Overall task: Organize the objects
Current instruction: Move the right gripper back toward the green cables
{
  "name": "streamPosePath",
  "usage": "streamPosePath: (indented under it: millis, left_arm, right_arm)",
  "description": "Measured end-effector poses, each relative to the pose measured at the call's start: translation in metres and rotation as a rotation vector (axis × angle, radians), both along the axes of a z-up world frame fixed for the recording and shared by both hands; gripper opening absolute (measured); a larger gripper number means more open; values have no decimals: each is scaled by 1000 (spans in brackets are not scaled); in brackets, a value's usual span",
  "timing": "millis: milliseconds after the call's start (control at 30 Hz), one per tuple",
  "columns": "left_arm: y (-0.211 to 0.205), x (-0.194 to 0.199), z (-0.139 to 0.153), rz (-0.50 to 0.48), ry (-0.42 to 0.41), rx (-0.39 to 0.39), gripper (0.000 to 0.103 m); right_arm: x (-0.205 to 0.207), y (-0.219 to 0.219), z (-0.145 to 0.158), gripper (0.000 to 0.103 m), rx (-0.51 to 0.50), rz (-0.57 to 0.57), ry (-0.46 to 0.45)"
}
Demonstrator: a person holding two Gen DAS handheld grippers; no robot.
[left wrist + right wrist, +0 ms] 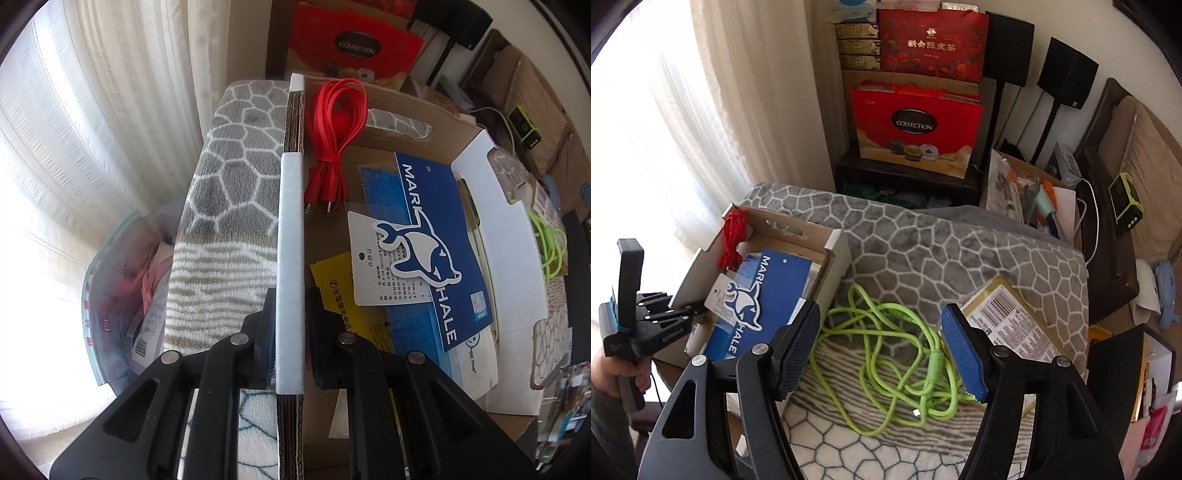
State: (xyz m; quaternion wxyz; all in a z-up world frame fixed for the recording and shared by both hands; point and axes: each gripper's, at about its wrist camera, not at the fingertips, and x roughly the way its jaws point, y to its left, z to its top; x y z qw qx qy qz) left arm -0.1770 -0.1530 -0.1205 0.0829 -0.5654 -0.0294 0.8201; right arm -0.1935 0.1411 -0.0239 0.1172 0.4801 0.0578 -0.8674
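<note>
My left gripper (290, 332) is shut on the white-edged left wall (290, 221) of an open cardboard box. Inside the box lie a coiled red cable (334, 122), a blue whale-logo card (443, 240), a white tag and a yellow card (340, 291). In the right wrist view the box (838, 254) sits at the left, and the left gripper (690, 310) pinches its near wall. My right gripper (880, 310) stands open above a tangled green cable (886, 350), nothing between its blue pads. The cable lies loose on the blanket beside a yellow packet (1008, 314).
A grey stone-pattern blanket (942, 240) covers the surface. Red gift bags (916, 122) stand on a dark stool behind it. Black speakers on stands (1067, 74), a cluttered carton (1027, 188) and a green device (1124, 201) are at the right. A curtain (757, 92) hangs at the left.
</note>
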Motion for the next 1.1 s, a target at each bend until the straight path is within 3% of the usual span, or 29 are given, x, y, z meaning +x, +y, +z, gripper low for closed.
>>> streamPosePath:
  millis: [433,767,900,1100]
  left_arm:
    - [-2,0,0,5,-2,9,13]
    - [-3,-1,-1,4,-2,7,13]
    - [-4,-1,-1,8,-2,14,13]
    - [-4,-1,-1,8,-2,13,13]
  right_arm:
    - [8,45,-40,70,-22,55,-117]
    - [11,38,-84,69,18,37,-143]
    - [18,26,-87,51,34,69,-136]
    - [18,16,-101,49,24,100,-193]
